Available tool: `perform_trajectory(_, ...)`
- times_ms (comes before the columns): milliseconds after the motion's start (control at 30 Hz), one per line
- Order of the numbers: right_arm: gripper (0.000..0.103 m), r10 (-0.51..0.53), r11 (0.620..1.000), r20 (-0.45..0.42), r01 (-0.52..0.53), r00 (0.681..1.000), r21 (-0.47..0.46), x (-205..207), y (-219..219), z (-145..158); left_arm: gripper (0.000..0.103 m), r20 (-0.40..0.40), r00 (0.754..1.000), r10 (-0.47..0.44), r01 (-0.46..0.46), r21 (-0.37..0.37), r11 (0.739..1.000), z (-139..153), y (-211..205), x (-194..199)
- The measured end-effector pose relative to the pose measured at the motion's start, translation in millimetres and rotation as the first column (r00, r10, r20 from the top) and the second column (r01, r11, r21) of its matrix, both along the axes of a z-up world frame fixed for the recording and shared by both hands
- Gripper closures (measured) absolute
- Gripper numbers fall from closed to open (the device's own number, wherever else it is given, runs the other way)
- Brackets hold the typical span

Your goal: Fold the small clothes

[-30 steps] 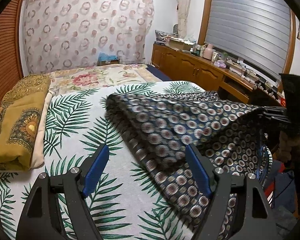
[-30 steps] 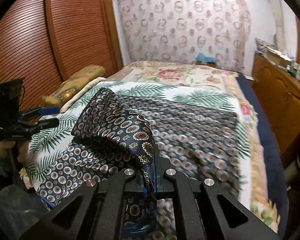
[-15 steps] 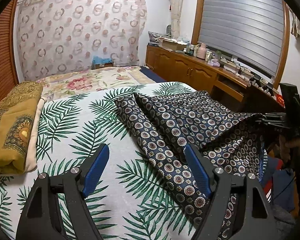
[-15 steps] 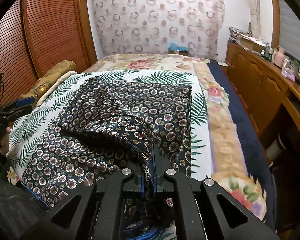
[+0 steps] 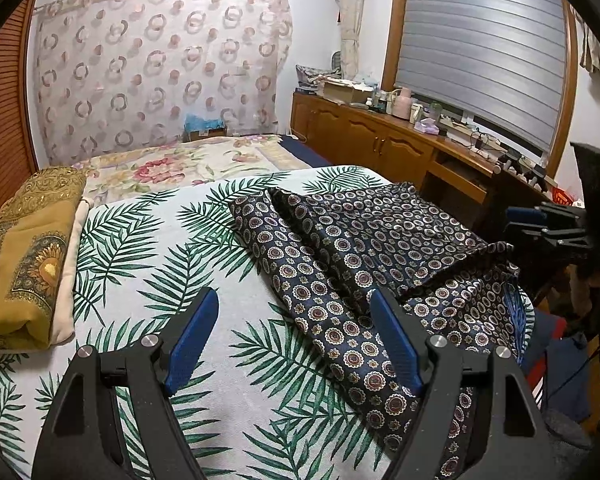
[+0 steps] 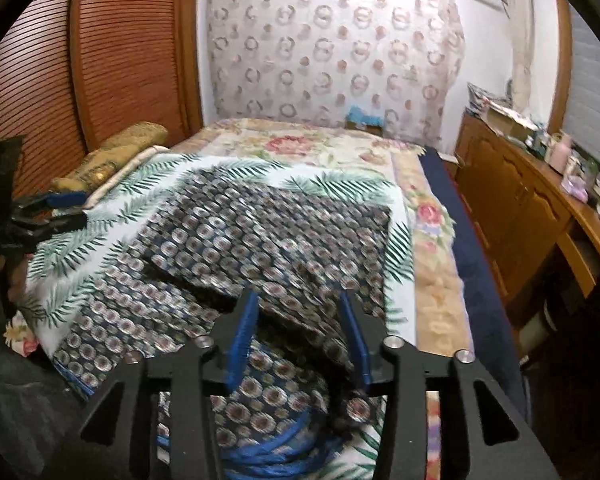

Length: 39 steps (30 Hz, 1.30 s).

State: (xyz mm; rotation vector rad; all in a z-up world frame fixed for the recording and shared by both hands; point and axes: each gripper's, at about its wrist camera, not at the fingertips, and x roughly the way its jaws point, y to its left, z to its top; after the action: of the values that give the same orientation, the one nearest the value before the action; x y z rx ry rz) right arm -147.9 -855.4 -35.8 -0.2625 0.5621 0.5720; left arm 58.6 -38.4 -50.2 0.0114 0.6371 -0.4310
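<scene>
A dark navy cloth (image 5: 360, 248) printed with round medallions lies folded over itself on the palm-leaf sheet (image 5: 160, 248), its near edge hanging off the bed's front. My left gripper (image 5: 294, 300) hovers open over the sheet at the cloth's left border, with nothing between its blue pads. In the right wrist view the cloth (image 6: 260, 240) is blurred. My right gripper (image 6: 299, 300) is at its near corner with the jaws opening; a fold of cloth lies loose between them, and the pads do not press on it. Each gripper also shows in the other's view: right gripper (image 5: 540, 224), left gripper (image 6: 60, 208).
A folded mustard blanket (image 5: 28, 248) lies along the bed's left side. A floral bedspread (image 5: 160, 168) covers the far half. A wooden sideboard (image 5: 380, 144) with clutter runs along the right wall, and a slatted wardrobe (image 6: 100, 60) stands on the left.
My right gripper, shut on the cloth's corner before, drew it toward the near edge and has now spread its jaws off it. The cloth settled flatter. My left gripper stayed open and hardly moved.
</scene>
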Motion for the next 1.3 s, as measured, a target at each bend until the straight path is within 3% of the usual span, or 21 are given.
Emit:
perform_trajectory(200,0.046,0.1,0.995,-0.019,-0.1,0.995,0.001,12,36,-4,0.024,-0.008,1.0,0.0,0.0,0.003,1.0,-1,-1,-2)
perform_trajectory(400,0.046,0.205,0.977,-0.114,-0.21,0.972,-0.041,44,86,-26,0.024,-0.012,1.0,0.006,-0.006,-0.001,1.0,-4,1,-4)
perform_trajectory(667,0.046,0.282,0.937,-0.212,-0.316,0.936,-0.15,67,140,-60,0.024,-0.022,1.0,0.004,-0.004,-0.001,1.0,-9,1,-5)
perform_trajectory(767,0.046,0.296,0.922,-0.206,-0.336,0.932,-0.192,73,150,-67,0.024,-0.026,1.0,0.0,0.0,-0.001,1.0,-10,0,-5)
perform_trajectory(933,0.046,0.311,0.924,-0.2,-0.345,0.929,-0.164,87,150,-71,0.024,-0.028,1.0,-0.009,0.009,0.002,1.0,-12,-3,-6)
perform_trajectory(967,0.049,0.315,0.926,-0.199,-0.346,0.928,-0.151,88,147,-71,0.024,-0.028,1.0,-0.01,0.01,0.002,1.0,-12,-3,-6)
perform_trajectory(1033,0.066,0.304,0.932,-0.183,-0.331,0.935,-0.147,91,144,-71,0.024,-0.028,1.0,-0.011,0.011,0.003,1.0,-13,-3,-7)
perform_trajectory(1100,0.092,0.29,0.938,-0.175,-0.316,0.941,-0.144,86,140,-72,0.024,-0.028,1.0,-0.011,0.011,0.002,1.0,-13,-3,-7)
perform_trajectory(1300,0.096,0.201,0.973,-0.08,-0.208,0.976,-0.095,93,117,-48,0.024,-0.03,0.999,-0.011,0.011,0.002,1.0,-14,-3,-7)
